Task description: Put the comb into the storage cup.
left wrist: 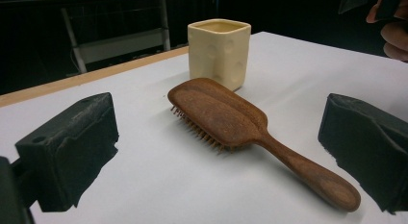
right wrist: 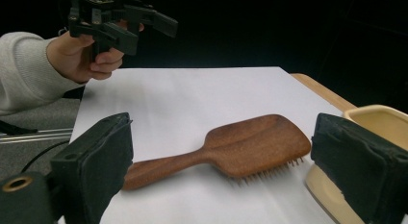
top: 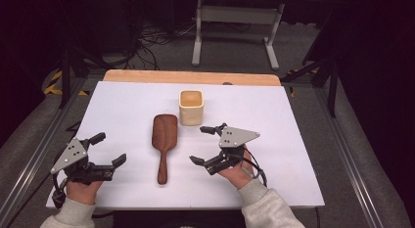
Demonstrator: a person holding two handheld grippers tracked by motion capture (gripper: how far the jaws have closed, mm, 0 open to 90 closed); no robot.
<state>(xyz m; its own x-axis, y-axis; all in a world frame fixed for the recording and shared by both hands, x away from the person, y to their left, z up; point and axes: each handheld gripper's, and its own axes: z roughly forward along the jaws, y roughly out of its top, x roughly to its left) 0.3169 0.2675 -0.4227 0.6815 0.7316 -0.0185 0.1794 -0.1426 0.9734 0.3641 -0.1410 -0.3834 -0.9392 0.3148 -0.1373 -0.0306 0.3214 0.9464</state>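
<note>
While both our grippers' fingers (top: 106, 150) (top: 202, 145) gape empty, between them lies one brown wooden paddle hairbrush (top: 163, 140), bristles down.

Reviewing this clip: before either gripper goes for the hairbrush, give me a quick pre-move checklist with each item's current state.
1. Left gripper open and holding nothing: ok.
2. Right gripper open and holding nothing: ok.
3. Hairbrush lying free on the table, bristles down, between the two grippers: ok.
4. Handle pointing toward the person, with nothing on it: ok.
5. Cup upright beyond the brush head: ok.
6. Gap between cup and brush head: cannot tell; they sit very close, perhaps touching.
</note>
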